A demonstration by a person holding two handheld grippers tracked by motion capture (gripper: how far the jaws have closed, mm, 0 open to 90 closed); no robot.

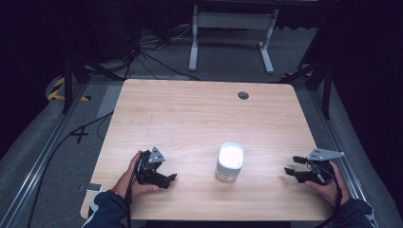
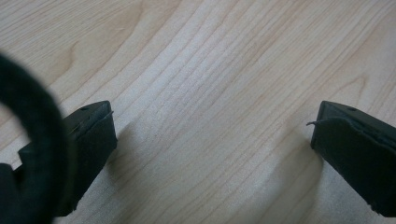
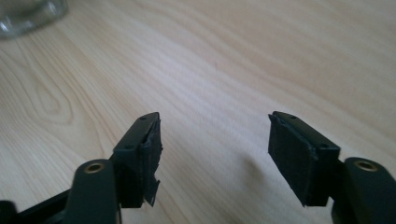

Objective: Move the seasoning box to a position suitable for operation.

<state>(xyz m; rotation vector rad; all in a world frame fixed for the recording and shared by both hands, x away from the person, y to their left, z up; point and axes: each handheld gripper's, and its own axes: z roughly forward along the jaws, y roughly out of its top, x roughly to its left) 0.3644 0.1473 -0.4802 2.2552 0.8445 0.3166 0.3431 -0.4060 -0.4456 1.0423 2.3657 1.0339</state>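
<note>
A glass jar [image 1: 230, 162] with a white lid stands upright on the wooden table [image 1: 199, 114], near the front and between both hands. My left gripper [image 1: 170, 179] rests low on the table to the jar's left, pointing toward it. In the left gripper view its jaws [image 2: 212, 121] stand wide apart over bare wood. My right gripper [image 1: 291, 164] sits to the jar's right, also pointing at it and well short of it. Its jaws [image 3: 214, 122] are open with nothing between them, and the jar's glass base [image 3: 23, 14] shows at the top left corner.
A round cable hole [image 1: 243, 95] lies near the table's far edge. Beyond the table stands a white metal frame [image 1: 231, 33] with cables on the grey floor. Bare wood surrounds the jar on all sides.
</note>
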